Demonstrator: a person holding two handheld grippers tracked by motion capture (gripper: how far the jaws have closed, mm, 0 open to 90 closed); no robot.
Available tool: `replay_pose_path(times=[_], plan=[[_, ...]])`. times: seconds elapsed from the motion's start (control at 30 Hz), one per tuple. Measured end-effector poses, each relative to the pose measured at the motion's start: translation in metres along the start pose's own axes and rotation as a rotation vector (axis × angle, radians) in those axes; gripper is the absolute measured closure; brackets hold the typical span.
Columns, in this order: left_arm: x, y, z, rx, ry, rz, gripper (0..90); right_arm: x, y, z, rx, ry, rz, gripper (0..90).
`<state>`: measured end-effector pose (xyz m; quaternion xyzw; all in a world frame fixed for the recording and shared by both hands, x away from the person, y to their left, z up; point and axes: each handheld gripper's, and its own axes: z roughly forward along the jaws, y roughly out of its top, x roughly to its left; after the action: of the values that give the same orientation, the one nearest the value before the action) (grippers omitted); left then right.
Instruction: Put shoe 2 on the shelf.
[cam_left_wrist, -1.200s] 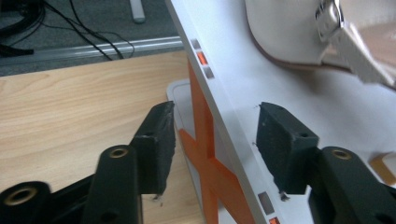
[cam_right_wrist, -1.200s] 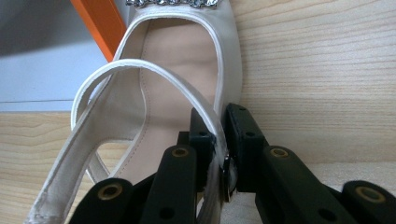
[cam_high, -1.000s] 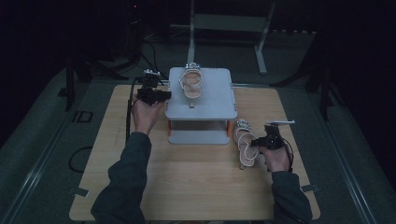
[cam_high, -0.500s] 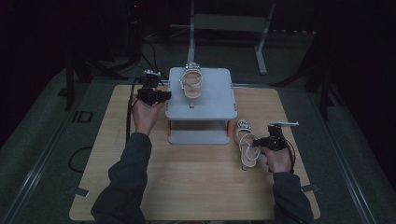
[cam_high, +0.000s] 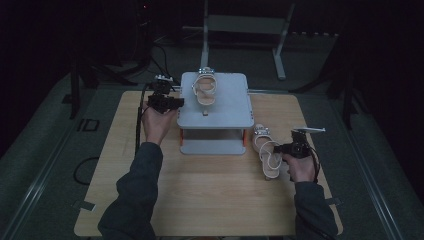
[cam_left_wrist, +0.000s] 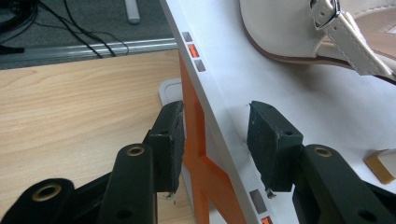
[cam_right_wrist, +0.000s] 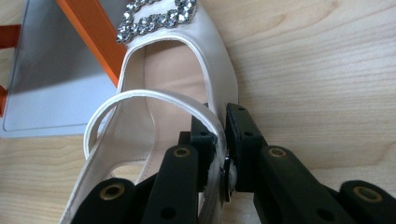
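Observation:
A grey two-level shelf (cam_high: 225, 107) with orange uprights stands mid-table. On its top lies a white strappy sandal (cam_high: 205, 90), whose buckled strap (cam_left_wrist: 336, 18) is seen close up in the left gripper view. My left gripper (cam_high: 176, 102) is at the shelf's left edge. Its jaws (cam_left_wrist: 217, 109) stand apart astride the top plate (cam_left_wrist: 327, 116), one pad beside an orange upright (cam_left_wrist: 196, 140), the other over the plate. A matching sandal (cam_high: 267, 152) with a rhinestone buckle (cam_right_wrist: 154, 16) lies on the table right of the shelf. My right gripper (cam_high: 281, 149) is shut on its ankle strap (cam_right_wrist: 140, 95).
The wooden table (cam_high: 210, 200) has free room in front of the shelf and at the left. A small tan block (cam_left_wrist: 380, 165) sits on the shelf top near the left gripper. A metal stand (cam_high: 245, 25) and cables (cam_high: 150, 50) lie behind the table.

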<state>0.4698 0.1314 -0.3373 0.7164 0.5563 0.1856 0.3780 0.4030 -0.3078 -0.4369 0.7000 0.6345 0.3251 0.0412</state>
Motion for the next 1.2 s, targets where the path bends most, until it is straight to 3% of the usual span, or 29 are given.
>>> replay_pose_path(times=[0.93, 1.2], plan=[[0.001, 0.0, 0.001, 0.001, -0.012, -0.009, 57.5, 0.006, 0.041, -0.032, -0.076, 0.0, 0.019, 82.6], [0.001, 0.0, 0.001, -0.001, -0.016, -0.011, 57.5, 0.014, 0.055, -0.043, -0.098, 0.01, 0.013, 82.6]])
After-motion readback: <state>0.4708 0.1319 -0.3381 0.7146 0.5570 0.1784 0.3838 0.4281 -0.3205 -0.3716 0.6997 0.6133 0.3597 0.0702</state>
